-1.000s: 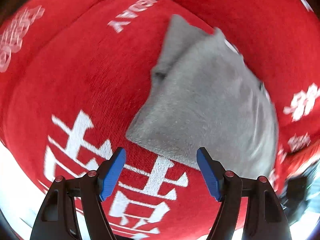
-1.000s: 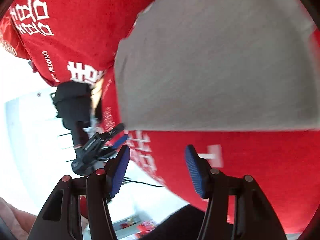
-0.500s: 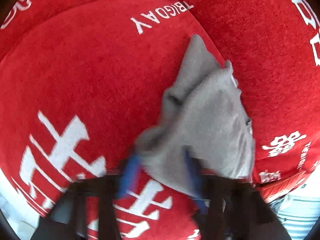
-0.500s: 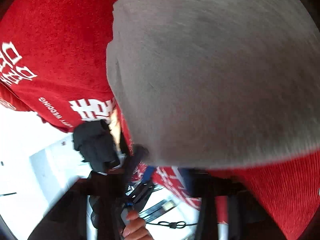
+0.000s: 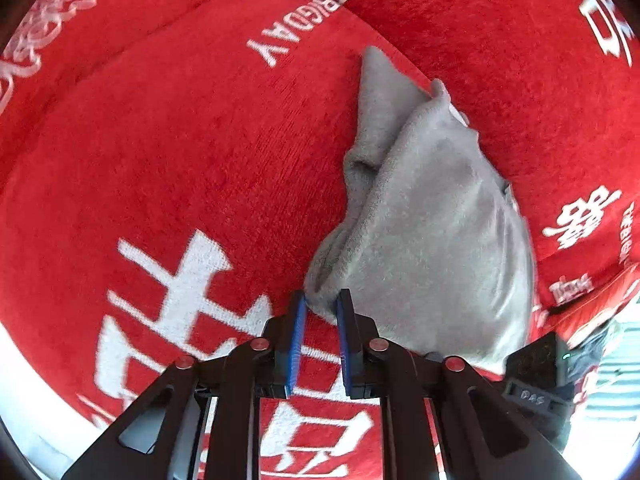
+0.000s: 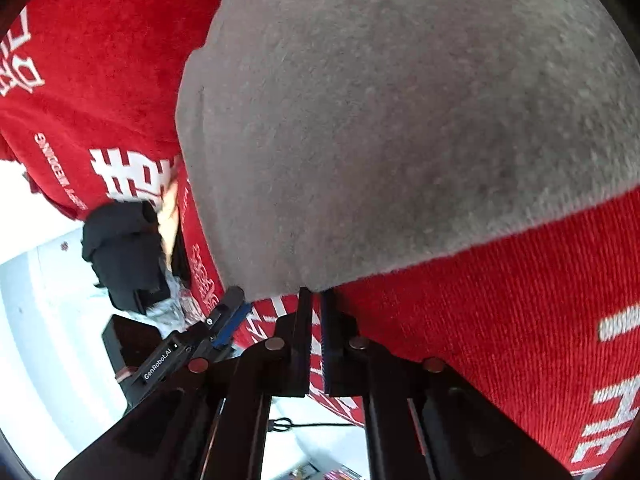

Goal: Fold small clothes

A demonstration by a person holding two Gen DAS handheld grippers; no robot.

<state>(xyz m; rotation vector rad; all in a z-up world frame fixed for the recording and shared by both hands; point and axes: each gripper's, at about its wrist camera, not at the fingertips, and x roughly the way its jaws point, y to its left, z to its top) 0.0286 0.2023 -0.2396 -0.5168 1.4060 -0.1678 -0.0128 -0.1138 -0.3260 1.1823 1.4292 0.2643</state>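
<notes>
A second ago both tools were hovering wide open over the cloth; now each one is clamped onto it. The left tool [image 5: 321,308] is pinching the near corner of the grey garment [image 5: 432,232], its blue pads nearly together with a bunched wad of fabric between them. The right tool [image 6: 316,300] is closing on the near hem of the same garment [image 6: 400,120], the pads almost touching and the edge of the cloth sitting right at the tips — the grip looks thin there, though I am judging it as holding.

The garment is lying on a red blanket [image 5: 180,160] with white lettering, draped over something soft and rounded, and it is already rumpled along its left side, where one layer is riding up over another.

With both near corners taken, the fold itself seems to be starting — the likely next move is lifting this edge and carrying it over toward the far side.
</notes>
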